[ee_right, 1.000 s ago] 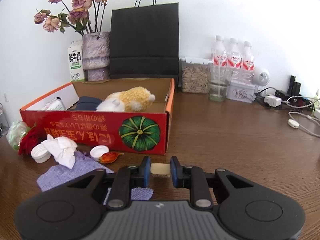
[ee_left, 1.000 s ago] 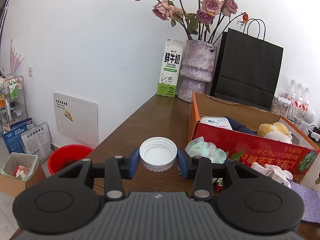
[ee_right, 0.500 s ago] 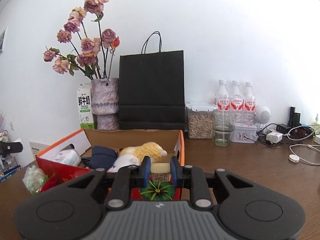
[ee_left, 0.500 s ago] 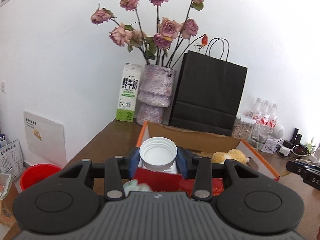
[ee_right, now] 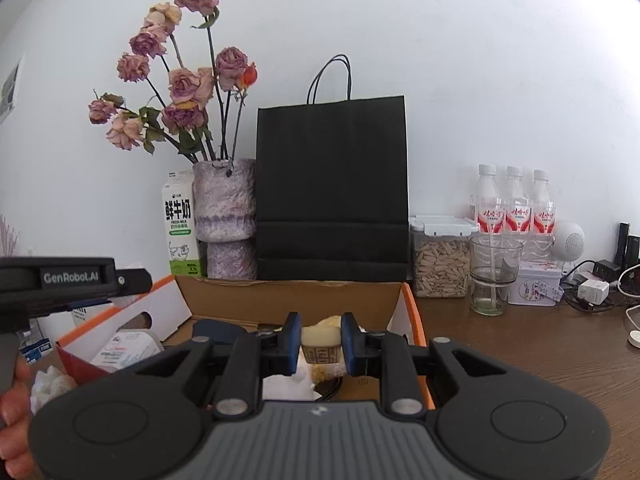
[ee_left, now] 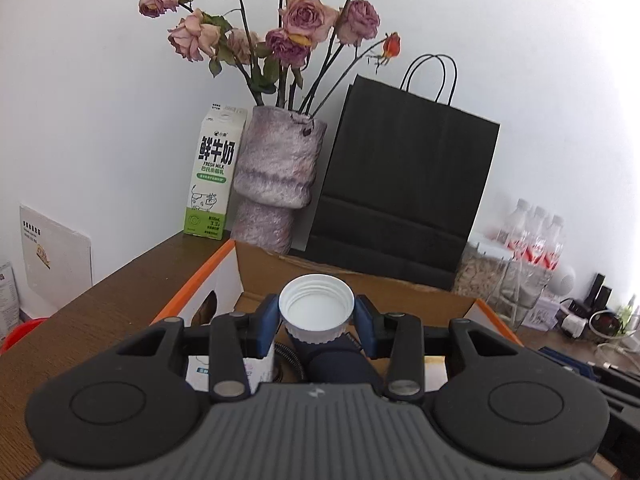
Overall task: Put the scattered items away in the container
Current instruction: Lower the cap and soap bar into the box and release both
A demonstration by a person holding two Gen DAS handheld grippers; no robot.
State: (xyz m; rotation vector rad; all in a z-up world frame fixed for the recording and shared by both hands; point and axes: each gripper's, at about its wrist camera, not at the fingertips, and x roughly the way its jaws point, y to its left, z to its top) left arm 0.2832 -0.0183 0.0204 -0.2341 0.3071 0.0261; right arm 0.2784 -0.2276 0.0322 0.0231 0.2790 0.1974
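My left gripper (ee_left: 317, 314) is shut on a white screw cap (ee_left: 317, 312), open side up, held above the left part of the open cardboard box (ee_left: 360, 280). My right gripper (ee_right: 320, 338) is shut on a small cream cupcake-shaped item (ee_right: 321, 346), held above the same box (ee_right: 288, 300). Inside the box lie a dark blue item (ee_right: 216, 328), a white packet (ee_right: 124, 350) and a yellow plush (ee_right: 328, 322). The left gripper's body (ee_right: 72, 278) shows at the left of the right wrist view.
Behind the box stand a black paper bag (ee_right: 332, 188), a vase of dried roses (ee_right: 224, 208) and a milk carton (ee_right: 180, 228). To the right are a seed jar (ee_right: 440, 260), a glass (ee_right: 494, 280), water bottles (ee_right: 514, 204) and cables (ee_right: 608, 296). Crumpled tissue (ee_right: 48, 384) lies left of the box.
Both grippers have risen from the table and moved forward over the box, each still holding its item. The box interior now lies directly below both.
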